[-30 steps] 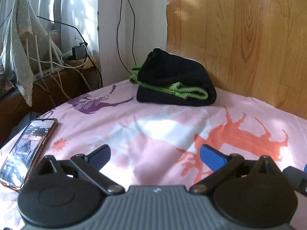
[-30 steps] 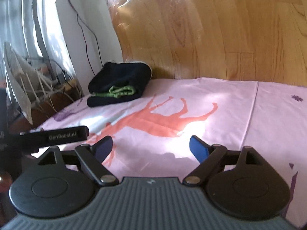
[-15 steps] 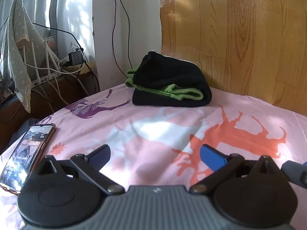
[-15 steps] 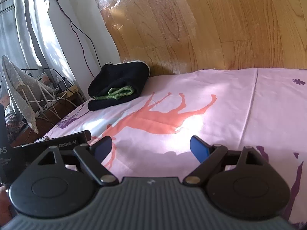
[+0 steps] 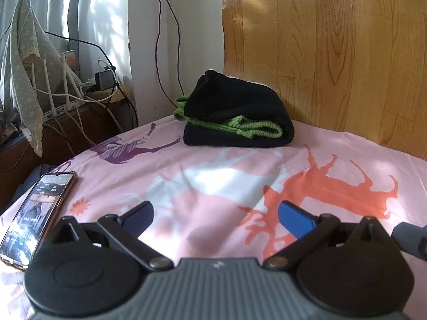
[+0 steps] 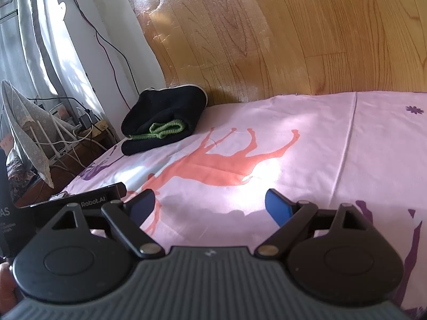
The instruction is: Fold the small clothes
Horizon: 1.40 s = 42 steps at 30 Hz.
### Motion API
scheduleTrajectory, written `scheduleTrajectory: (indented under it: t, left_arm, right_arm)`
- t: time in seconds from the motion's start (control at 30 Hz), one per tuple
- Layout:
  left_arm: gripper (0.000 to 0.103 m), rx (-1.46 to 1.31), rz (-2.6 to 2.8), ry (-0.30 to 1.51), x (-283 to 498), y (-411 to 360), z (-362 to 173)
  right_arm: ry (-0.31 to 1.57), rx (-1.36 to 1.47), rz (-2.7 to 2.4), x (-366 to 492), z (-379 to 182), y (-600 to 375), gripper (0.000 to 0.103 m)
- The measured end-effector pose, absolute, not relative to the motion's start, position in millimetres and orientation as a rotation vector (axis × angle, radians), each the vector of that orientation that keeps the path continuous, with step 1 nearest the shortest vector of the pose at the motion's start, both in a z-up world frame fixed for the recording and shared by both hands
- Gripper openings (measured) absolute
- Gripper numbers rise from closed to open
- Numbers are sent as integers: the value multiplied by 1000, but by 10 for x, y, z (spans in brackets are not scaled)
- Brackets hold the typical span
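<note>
A folded black garment with green knit trim [image 5: 237,114] lies on the pink bedsheet [image 5: 213,181] at the far edge, against the wood-pattern wall. It also shows in the right wrist view [image 6: 162,122], far left. My left gripper [image 5: 214,217] is open and empty, low over the sheet, well short of the garment. My right gripper [image 6: 209,206] is open and empty over the orange animal print [image 6: 218,165]. The left gripper's body [image 6: 80,202] shows at the right wrist view's left edge.
A phone [image 5: 34,213] lies on the sheet at the left, screen lit. Beyond the bed's left edge stand a router draped with a cloth [image 5: 29,80], a charger and tangled cables [image 5: 104,82]. The wood-pattern wall [image 5: 347,53] backs the bed.
Both grippers have drawn back slightly and tilted, still open. The garment lies where it was.
</note>
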State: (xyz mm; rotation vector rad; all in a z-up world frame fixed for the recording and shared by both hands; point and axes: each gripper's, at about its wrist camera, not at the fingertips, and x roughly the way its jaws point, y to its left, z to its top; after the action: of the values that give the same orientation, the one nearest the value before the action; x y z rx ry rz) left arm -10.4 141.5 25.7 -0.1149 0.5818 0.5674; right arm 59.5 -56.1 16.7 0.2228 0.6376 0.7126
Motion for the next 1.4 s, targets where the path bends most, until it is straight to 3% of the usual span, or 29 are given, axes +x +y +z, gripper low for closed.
scheduleTrajectory:
  t: [1.4]
  left_arm:
    - [103, -126, 504, 626, -47, 1407, 222]
  right_arm:
    - [665, 255, 696, 613, 154, -592, 93]
